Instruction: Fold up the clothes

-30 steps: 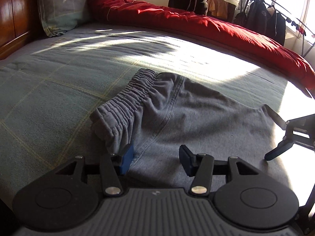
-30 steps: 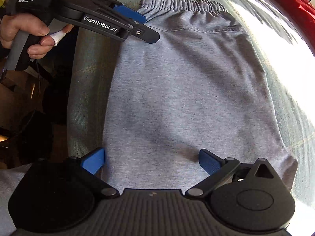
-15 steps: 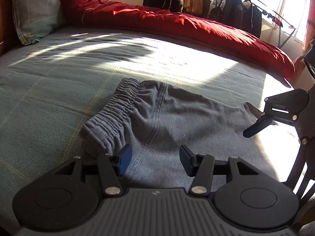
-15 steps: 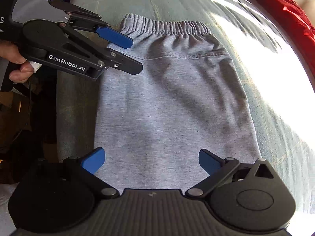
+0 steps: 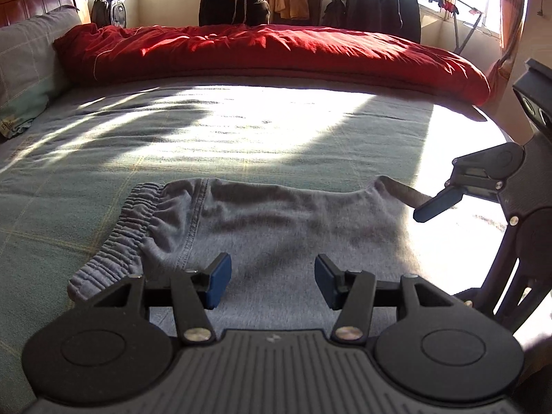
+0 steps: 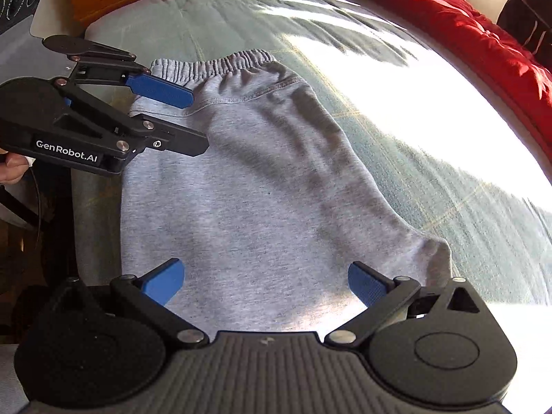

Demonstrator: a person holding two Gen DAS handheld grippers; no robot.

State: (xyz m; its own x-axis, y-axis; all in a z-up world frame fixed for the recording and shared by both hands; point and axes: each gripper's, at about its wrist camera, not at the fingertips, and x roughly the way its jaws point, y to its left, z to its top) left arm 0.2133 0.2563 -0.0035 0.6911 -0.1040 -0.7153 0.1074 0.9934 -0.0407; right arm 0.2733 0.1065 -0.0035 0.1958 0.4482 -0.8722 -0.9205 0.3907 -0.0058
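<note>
Item one: I am holding the left tool with its blue pads apart and gripping nothing, and the grey shorts are lying flat on the bed directly under and ahead of it, elastic waistband to its left. Item two: I am holding the right tool with its pads spread wide, also gripping nothing, above the shorts' hem end. Beyond both tools, a red duvet is lying along the bed's far edge.

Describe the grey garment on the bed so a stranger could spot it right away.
Start at the green checked bed sheet, edged by a red duvet. The grey sweatpants lie flat near its front, the only grey item, with a gathered elastic waistband.
</note>
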